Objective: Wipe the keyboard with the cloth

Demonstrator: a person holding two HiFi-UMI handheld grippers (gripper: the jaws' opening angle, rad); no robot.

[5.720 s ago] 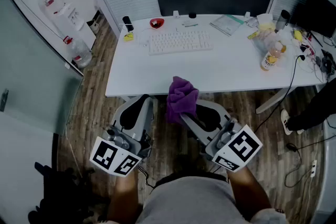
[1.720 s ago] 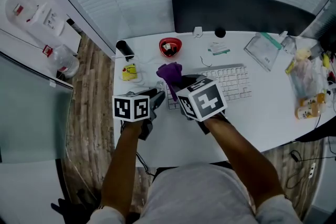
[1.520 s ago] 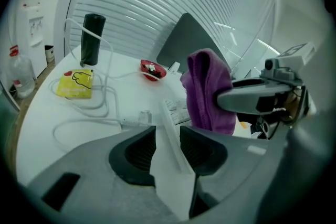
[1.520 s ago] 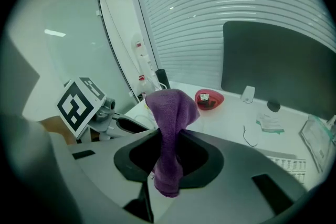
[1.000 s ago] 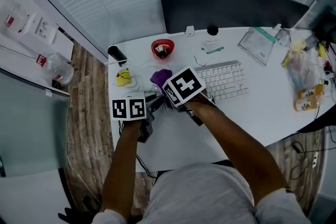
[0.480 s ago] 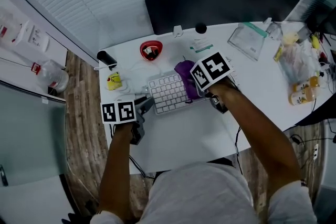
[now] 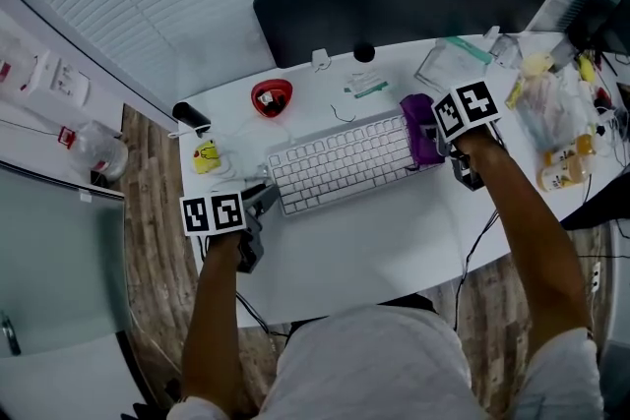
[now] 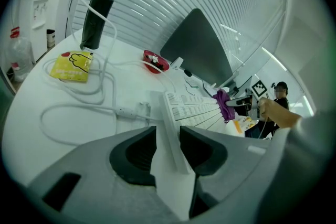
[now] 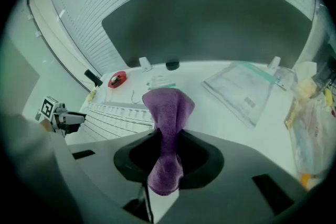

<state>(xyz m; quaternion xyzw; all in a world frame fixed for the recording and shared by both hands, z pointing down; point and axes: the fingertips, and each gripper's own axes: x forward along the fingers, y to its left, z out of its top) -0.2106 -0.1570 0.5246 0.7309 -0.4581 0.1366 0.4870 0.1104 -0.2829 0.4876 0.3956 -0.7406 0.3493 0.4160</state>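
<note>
While the left tongs [image 7: 264,199] stay parked at the keyboard's [image 7: 340,160] near left corner, the right tongs [image 7: 433,133] have swept clean across. Look at the head view: a second ago the purple cloth [image 7: 420,126] sat at the left end, half a second ago it was mid-board, and now it covers the far right end, with nearly every key showing behind it. That reads as one full left-to-right pass along the bench [image 7: 374,236].

Over to the left gripper view: the tongs [image 8: 167,152] are drawn in narrow around the keyboard's [image 8: 194,107] end edge, which stands right between them, pinning it so the board doesn't slide. Far down the rows, the cloth [image 8: 226,105] hangs at the other end.

Now the right gripper view: the tongs [image 9: 168,157] are clamped tight on the cloth [image 9: 167,113], its bunched top poking forward, the keyboard [image 9: 118,115] lying off to the left. My call: this stroke is spent, and more wiping means a return pass leftward.
</note>
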